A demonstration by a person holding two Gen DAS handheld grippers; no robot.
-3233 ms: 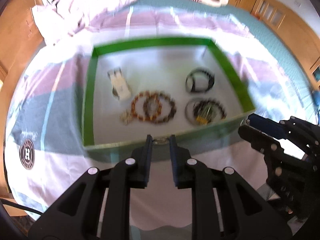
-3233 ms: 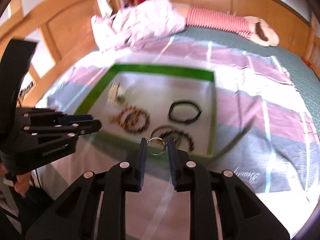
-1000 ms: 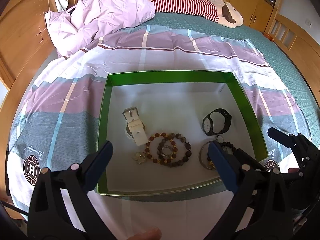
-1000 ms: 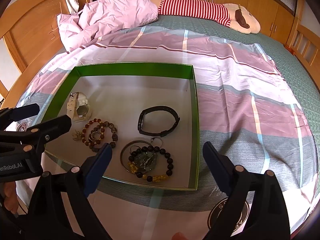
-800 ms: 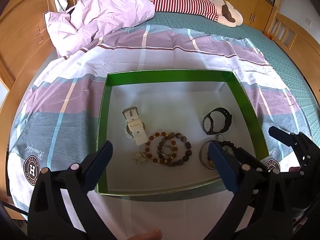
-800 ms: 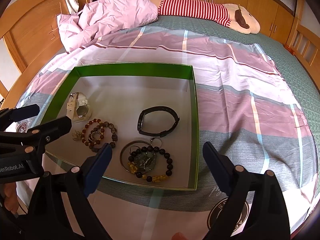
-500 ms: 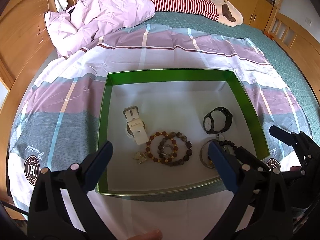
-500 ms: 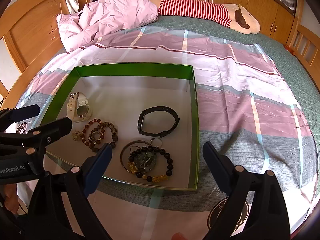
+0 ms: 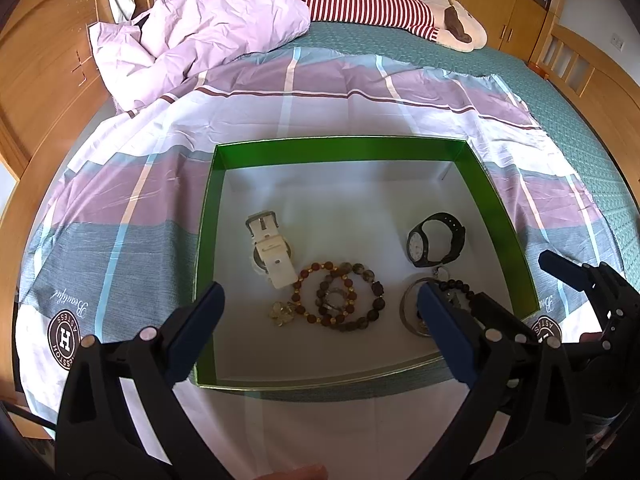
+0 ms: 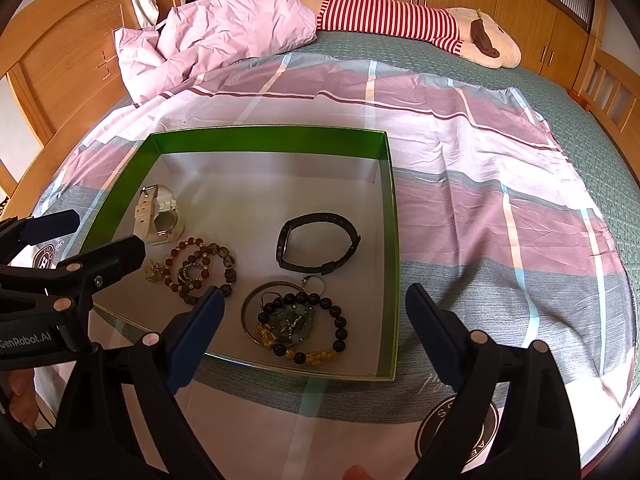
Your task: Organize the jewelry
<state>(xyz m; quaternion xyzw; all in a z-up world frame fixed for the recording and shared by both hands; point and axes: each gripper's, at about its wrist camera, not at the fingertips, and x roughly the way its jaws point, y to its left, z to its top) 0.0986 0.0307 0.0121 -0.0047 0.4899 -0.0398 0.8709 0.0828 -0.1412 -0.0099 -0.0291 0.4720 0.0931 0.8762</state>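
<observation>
In the left wrist view, the left tool's (image 9: 318, 312) right finger covers part of the thin metal bangle (image 9: 408, 312) and the black bead bracelet (image 9: 460, 286) at the near right of the green box (image 9: 340, 146), so the pendant inside that bracelet cannot be made out there. The right wrist view shows it better: the black bead bracelet (image 10: 316, 330) with gold charms lies inside the metal bangle (image 10: 250, 316), and a small ring (image 10: 314, 282) sits just beyond them. The small gold charm (image 10: 154, 271) beside the brown beads is too small to identify.

The box lies on a plaid bedsheet (image 9: 304, 96) spread over the bed. On the box's white floor a white watch (image 9: 270, 250) lies at the left, touching the brown bead bracelets (image 9: 340, 296), which are nested one inside another. A black watch (image 9: 436, 240) rests at the right, well apart from the white one. Farther up the bed lie a crumpled pink duvet (image 9: 208, 28) and a striped plush toy (image 9: 384, 4).

The left tool is spread wide, holding nothing, hanging over the near edge of the box. The right tool (image 10: 314, 334) is likewise spread wide and empty, its left finger overlapping the near end of the brown beads in its own view. All the jewelry sits inside the box.
</observation>
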